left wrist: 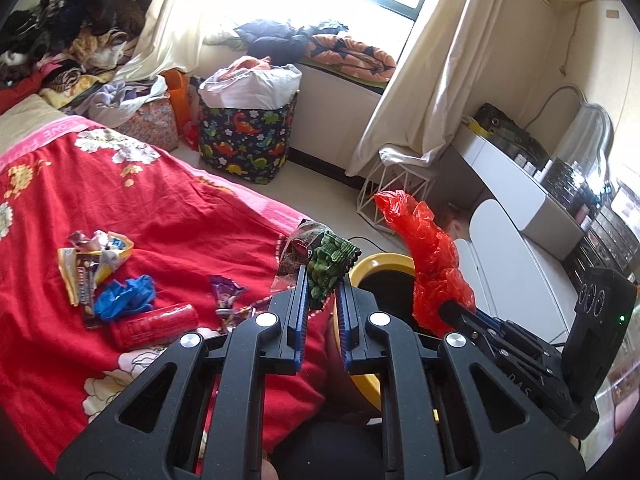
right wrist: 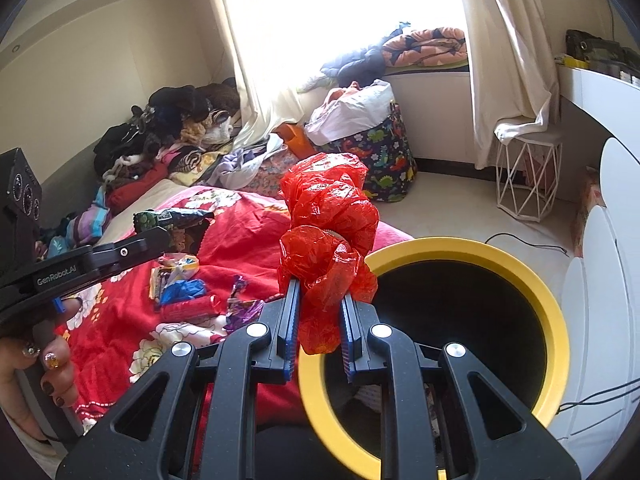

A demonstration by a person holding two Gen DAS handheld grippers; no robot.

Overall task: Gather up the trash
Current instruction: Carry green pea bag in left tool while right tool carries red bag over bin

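Observation:
My left gripper (left wrist: 323, 280) is shut on a green snack wrapper (left wrist: 330, 266) and holds it above the bed's edge, next to the yellow-rimmed bin (left wrist: 384, 266). My right gripper (right wrist: 320, 294) is shut on a crumpled red plastic bag (right wrist: 330, 236) and holds it over the near rim of the bin (right wrist: 520, 276), whose inside is dark. The red bag also shows in the left wrist view (left wrist: 432, 264). More trash lies on the red bedspread: a yellow wrapper pile (left wrist: 96, 256), a blue crumpled piece (left wrist: 126, 296), a red can (left wrist: 154, 326) and a purple wrapper (left wrist: 226, 296).
A dinosaur-print basket (left wrist: 244, 136) full of cloth stands on the floor by the window. A white wire stool (right wrist: 528, 176) stands under the curtain. White cabinets (left wrist: 520, 272) line the right side. Clothes are piled at the bed's far end (left wrist: 68, 36).

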